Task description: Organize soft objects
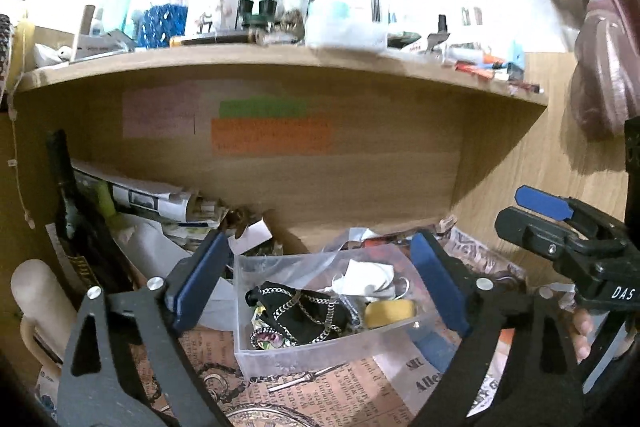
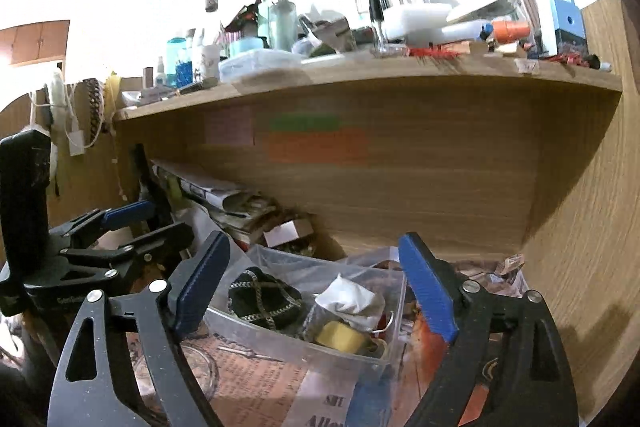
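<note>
A clear plastic box [image 1: 280, 351] sits on a newsprint-covered desk under a wooden shelf. It holds a black pouch with a chain [image 1: 308, 311], a white crumpled cloth [image 1: 364, 277] and a yellow sponge [image 1: 390, 311]. My left gripper [image 1: 320, 283] is open and empty, its blue pads on either side of the box. My right gripper [image 2: 316, 287] is open and empty, above the same box [image 2: 280, 339], with the pouch [image 2: 262, 301], cloth [image 2: 352, 301] and sponge [image 2: 340, 337] between its fingers. Each gripper shows in the other's view: the right one [image 1: 556, 223] and the left one [image 2: 132, 223].
The shelf [image 1: 280, 61] above is crowded with bottles and jars. Rolled papers and magazines [image 1: 152, 203] lie at the back left. A wooden handle [image 1: 36, 291] stands at the left. A wooden side panel [image 2: 592, 227] closes the right. Coloured sticky notes [image 1: 272, 135] sit on the back panel.
</note>
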Available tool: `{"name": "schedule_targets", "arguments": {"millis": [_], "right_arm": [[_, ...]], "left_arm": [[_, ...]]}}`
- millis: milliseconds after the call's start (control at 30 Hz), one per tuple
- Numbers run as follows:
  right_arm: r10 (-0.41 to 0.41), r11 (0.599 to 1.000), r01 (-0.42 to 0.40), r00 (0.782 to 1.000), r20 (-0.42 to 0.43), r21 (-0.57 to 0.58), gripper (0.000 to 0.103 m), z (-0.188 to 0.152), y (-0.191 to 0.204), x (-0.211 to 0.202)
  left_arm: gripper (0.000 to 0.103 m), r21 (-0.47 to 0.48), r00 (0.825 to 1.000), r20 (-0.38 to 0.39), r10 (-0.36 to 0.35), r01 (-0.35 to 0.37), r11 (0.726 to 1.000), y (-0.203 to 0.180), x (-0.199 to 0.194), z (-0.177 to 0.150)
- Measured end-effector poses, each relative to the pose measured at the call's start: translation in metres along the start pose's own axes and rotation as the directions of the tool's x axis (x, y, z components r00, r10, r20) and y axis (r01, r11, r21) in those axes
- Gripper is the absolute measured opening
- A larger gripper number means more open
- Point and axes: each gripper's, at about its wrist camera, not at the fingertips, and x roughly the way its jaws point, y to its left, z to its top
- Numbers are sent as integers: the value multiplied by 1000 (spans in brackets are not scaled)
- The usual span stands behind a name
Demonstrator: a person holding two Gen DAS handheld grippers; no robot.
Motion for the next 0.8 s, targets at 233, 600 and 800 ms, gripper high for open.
{"name": "schedule_targets", "arguments": {"millis": [233, 600, 800], "right_arm": [[-25, 1000, 24, 999, 29, 12, 102, -3, 3, -7], [-20, 999, 19, 1000, 23, 37, 103, -5, 1, -9], [-16, 999, 15, 1000, 24, 37, 103, -5, 3, -10]], "left_arm": [[102, -18, 1000, 18, -2, 3, 1000, 0, -14, 1], [103, -27, 1000, 16, 16, -15, 1000, -2, -15, -2], [103, -26, 1000, 16, 17, -16, 1000, -1, -15, -3]]}}
